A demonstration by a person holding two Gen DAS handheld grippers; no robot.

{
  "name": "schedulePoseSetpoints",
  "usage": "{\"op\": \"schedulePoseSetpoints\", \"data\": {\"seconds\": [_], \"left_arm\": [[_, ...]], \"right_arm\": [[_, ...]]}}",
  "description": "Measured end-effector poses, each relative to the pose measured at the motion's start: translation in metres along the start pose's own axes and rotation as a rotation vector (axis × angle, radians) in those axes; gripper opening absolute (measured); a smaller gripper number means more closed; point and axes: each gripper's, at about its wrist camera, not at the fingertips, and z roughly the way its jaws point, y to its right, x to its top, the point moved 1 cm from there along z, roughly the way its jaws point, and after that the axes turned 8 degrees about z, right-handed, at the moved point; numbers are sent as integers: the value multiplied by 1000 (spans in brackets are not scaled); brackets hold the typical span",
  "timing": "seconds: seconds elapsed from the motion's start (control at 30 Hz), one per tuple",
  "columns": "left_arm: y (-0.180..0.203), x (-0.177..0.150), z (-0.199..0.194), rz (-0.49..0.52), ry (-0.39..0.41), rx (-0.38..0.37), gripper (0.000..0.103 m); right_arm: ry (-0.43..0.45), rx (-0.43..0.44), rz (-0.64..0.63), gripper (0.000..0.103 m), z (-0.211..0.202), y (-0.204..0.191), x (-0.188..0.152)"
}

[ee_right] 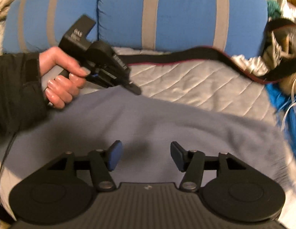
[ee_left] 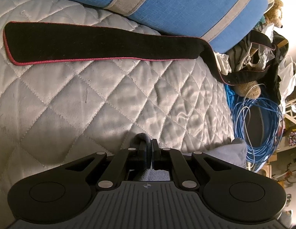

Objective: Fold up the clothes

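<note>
Quilted grey bedding (ee_left: 75, 99) spreads ahead of both my claws, with a blue bolster (ee_right: 125, 17) striped in grey lying across the far side of it. Between the bolster and my claws runs a long black strap with a red edge (ee_left: 90, 42), flat on the quilt beyond my left claw and trailing off to its right over the edge of the bed, toward a coil of blue cable (ee_left: 262, 126) and a heap of clutter that I cannot make out well.

My left claw (ee_left: 148, 152) has its jaws pressed together on a fold of the grey-blue fleece garment (ee_right: 148, 122); a bunched bit of it pokes up between the fingers. From my right wrist I see that same left claw (ee_right: 135, 90) held in my left hand (ee_right: 62, 76), up and to the left of my right claw, its tip at the far edge of the garment.

My right claw (ee_right: 146, 152) is spread wide, its blue pads (ee_right: 114, 157) well apart and nothing between them. The garment lies directly beneath and ahead of it, spread over the quilt; this view is blurred.
</note>
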Motion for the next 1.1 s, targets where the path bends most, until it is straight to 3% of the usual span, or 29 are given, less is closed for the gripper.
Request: {"op": "schedulePoseSetpoints", "data": {"seconds": [0.13, 0.2, 0.33, 0.57, 0.6, 0.67, 0.7, 0.83, 0.93, 1.03, 1.1], "left_arm": [[-2, 0, 0, -2, 3, -8, 6], [-3, 0, 1, 4, 1, -20, 5], [-7, 6, 2, 37, -19, -55, 5], [-35, 16, -1, -64, -82, -206, 9], [-39, 16, -8, -73, -71, -193, 20], [-43, 16, -30, -71, -1, -94, 42], [-45, 16, -45, -71, 41, -59, 45], [-47, 6, -101, -65, 125, -56, 45], [-36, -17, -144, 23, 163, 71, 45], [-28, -47, -186, 97, 188, 182, 46], [-28, -72, -216, 127, 214, 250, 55]], "right_arm": [[13, 0, 27, 67, 28, -27, -22], [-38, -19, 21, 63, 40, -33, -36], [-25, -34, 8, 63, 32, -33, -45], [-1, -38, 1, 66, 30, -32, -49], [-1, -36, 2, 68, 32, -33, -49], [3, -37, 0, 70, 33, -33, -48], [4, -39, -1, 71, 33, -33, -48], [10, -59, 0, 78, 35, -33, -47], [9, -79, 12, 84, 37, -33, -46], [11, -124, 22, 97, 40, -32, -45], [12, -161, 38, 103, 43, -31, -43]]}}
